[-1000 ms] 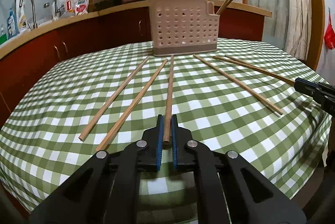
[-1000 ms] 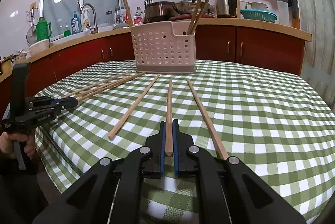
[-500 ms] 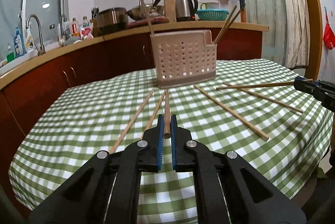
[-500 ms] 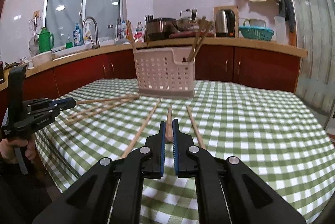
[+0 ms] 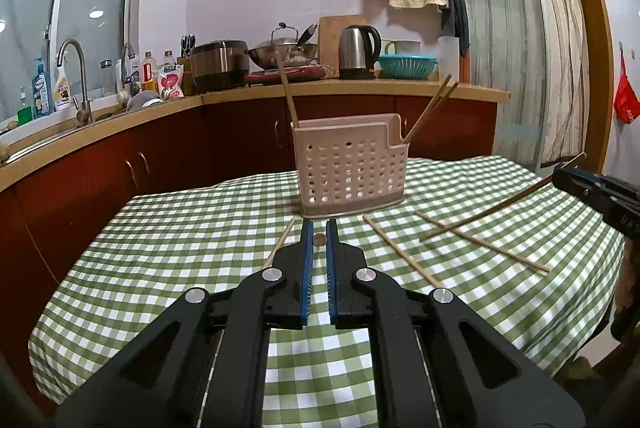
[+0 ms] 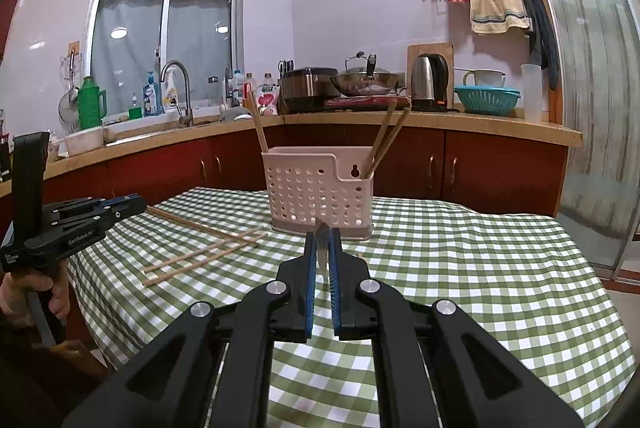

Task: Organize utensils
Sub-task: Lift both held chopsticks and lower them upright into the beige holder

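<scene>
A pale perforated utensil holder [image 5: 350, 167] [image 6: 320, 187] stands on the green checked tablecloth [image 5: 180, 248]. Three chopsticks [image 5: 430, 111] [image 6: 386, 135] lean upright inside it. My left gripper [image 5: 319, 228] is shut on a wooden chopstick [image 5: 319, 240], held off the cloth and seen end-on. The right wrist view shows that gripper [image 6: 138, 204] at the left with its chopstick [image 6: 188, 224] slanting toward the table. My right gripper [image 6: 322, 236] is shut on another chopstick [image 6: 321, 256], also lifted. The left wrist view shows it [image 5: 560, 173] at the right edge with its stick [image 5: 500, 207].
Several loose chopsticks [image 5: 404, 256] [image 6: 200, 256] lie on the cloth in front of the holder. A person's hand [image 6: 36, 292] grips the left tool's handle. Behind the table runs a counter [image 5: 400, 87] with a kettle, a wok, a sink and bottles.
Both grippers have risen, each lifting its chopstick off the tablecloth. The held sticks now hang above the cloth, and the table looks lower and farther off.
</scene>
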{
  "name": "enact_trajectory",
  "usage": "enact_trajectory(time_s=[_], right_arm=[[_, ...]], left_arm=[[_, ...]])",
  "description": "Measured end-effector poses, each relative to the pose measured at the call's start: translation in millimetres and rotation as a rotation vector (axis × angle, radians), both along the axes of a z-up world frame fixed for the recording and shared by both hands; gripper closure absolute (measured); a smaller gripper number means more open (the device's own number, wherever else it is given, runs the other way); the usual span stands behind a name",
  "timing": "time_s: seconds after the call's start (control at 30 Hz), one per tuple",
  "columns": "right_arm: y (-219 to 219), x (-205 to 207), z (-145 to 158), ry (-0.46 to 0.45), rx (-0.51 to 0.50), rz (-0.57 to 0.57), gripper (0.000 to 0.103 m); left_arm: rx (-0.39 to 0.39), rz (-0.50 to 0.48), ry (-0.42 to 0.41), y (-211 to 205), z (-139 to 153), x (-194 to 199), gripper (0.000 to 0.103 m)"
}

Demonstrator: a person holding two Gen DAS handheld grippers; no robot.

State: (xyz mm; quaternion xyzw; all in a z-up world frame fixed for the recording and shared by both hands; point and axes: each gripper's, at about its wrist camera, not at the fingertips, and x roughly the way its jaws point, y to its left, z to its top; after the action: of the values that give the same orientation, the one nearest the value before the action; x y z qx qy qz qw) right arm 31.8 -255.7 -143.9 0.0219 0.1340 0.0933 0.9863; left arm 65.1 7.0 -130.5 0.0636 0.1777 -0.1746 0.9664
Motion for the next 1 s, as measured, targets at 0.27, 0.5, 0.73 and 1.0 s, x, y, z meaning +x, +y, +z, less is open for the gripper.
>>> enact_trajectory(time_s=[0.27,0.5,0.73,1.0], right_arm=[[-1,4,13,-0.009,0.025,-0.013,0.096],[-2,17,21,0.004,0.032,-0.028,0.096],[-2,36,29,0.000,0.025,-0.036,0.096],[-2,52,42,-0.013,0.040,-0.033,0.096]], left_arm=[[-0.005,-0.016,-0.004,-6,15,5,0.096],[-0.033,-0.025,0.035,-7,27,25,0.096],[-0.051,-0.040,0.077,-5,37,47,0.096],[-0.074,-0.049,0.086,-1,54,59,0.096]])
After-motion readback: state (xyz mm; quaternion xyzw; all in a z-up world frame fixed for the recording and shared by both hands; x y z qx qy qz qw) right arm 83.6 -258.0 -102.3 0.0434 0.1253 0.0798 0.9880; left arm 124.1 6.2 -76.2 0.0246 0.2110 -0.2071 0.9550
